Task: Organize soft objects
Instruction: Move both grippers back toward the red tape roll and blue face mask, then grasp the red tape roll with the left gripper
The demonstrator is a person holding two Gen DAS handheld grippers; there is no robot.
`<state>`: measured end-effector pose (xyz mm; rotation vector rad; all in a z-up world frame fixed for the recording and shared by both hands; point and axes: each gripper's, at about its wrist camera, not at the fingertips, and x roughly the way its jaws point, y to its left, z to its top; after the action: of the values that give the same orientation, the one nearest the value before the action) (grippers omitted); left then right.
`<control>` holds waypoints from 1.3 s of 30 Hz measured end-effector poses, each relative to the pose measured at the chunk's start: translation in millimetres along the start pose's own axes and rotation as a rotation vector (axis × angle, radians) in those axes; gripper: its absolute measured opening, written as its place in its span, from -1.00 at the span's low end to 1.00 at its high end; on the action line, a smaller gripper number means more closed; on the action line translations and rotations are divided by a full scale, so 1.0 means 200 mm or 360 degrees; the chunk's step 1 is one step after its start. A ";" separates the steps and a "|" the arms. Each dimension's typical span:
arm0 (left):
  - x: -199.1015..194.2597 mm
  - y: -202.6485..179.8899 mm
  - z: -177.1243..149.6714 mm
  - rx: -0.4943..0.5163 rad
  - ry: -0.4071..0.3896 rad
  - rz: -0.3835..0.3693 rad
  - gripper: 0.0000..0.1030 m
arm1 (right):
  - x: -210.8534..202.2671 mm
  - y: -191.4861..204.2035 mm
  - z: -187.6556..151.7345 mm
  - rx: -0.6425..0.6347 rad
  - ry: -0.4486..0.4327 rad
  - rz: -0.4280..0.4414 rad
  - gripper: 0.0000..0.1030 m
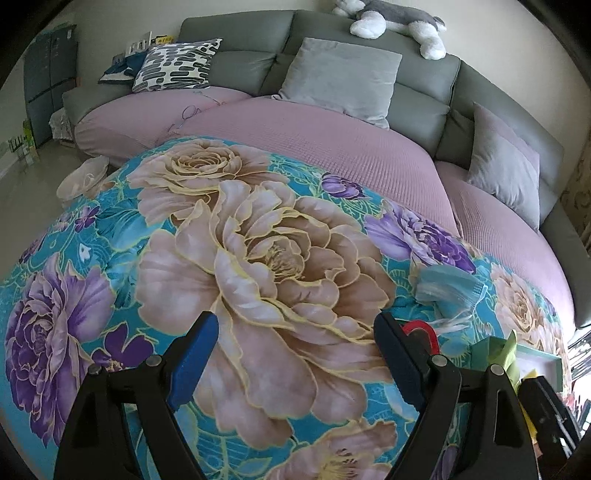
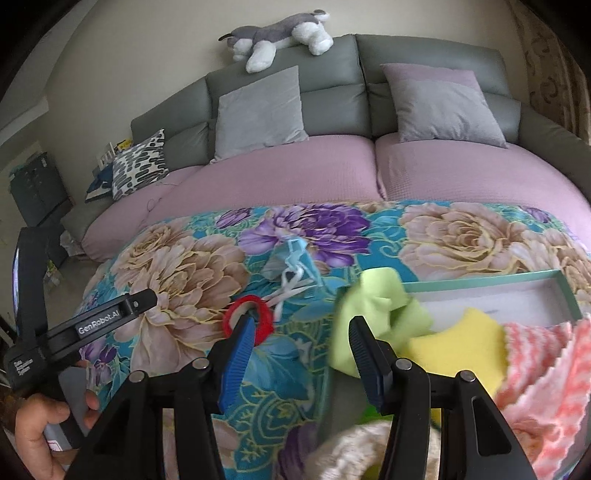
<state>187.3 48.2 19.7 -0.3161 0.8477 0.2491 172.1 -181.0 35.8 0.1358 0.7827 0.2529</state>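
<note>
Both my pairs of fingers stand spread with nothing between them: left gripper point(image 1: 295, 354) over the floral cloth point(image 1: 258, 258), right gripper point(image 2: 301, 354) just beside the green cloth point(image 2: 376, 310). That cloth drapes over the teal tray's point(image 2: 480, 282) rim, with a yellow sponge point(image 2: 458, 347) and pink knit point(image 2: 543, 369) inside; a red ring point(image 2: 245, 314) lies on the tabletop.

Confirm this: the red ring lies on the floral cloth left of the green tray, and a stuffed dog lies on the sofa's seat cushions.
Wrong on the dog. The stuffed dog lies on top of the sofa's backrest, as the right wrist view shows. The red ring does lie on the floral cloth, left of the green tray.
</note>
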 end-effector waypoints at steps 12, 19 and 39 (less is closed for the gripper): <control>0.05 0.01 -0.01 0.0048 0.0055 -0.0029 0.68 | 0.11 0.05 -0.01 0.0030 0.0059 -0.0001 0.10; 0.16 -0.11 -0.06 0.0152 0.0118 -0.0072 0.68 | 0.12 0.02 -0.02 0.0039 0.0072 -0.0032 0.10; 0.27 -0.38 -0.16 0.0415 0.0214 -0.0316 0.68 | 0.08 -0.08 0.00 0.0066 0.0027 -0.0108 0.11</control>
<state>225.4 -29.7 -28.8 -0.1718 0.9627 -0.0689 186.7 -191.6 21.6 0.1463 0.8085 0.1739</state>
